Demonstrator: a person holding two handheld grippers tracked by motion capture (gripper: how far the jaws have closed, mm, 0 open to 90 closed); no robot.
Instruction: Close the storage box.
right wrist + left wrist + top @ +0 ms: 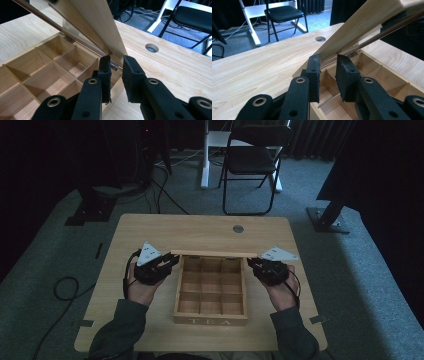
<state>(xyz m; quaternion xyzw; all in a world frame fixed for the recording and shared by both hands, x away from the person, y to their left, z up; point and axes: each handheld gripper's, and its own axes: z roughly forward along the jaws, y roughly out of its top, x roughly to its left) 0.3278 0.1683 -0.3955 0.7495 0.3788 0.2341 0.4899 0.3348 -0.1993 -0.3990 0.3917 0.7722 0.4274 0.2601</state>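
A wooden tea box (210, 321) with several empty compartments stands open at the middle of the table, "TEA" on its front wall. Its lid (210, 254) is raised on the rear hinges, seen edge-on from above. My left gripper (172, 260) is at the lid's left end and my right gripper (251, 264) at its right end. In the left gripper view the jaws (328, 58) close on the corner of the lid (362, 27) above the compartments (387, 75). In the right gripper view the jaws (116, 60) pinch the other corner of the lid (97, 22), beside the box (37, 65).
The light wooden table (150, 230) has a round cable hole (238, 228) behind the box. A black folding chair (252, 160) stands on the carpet beyond the table. Cables and dark stand bases (327, 217) lie on the floor at both sides.
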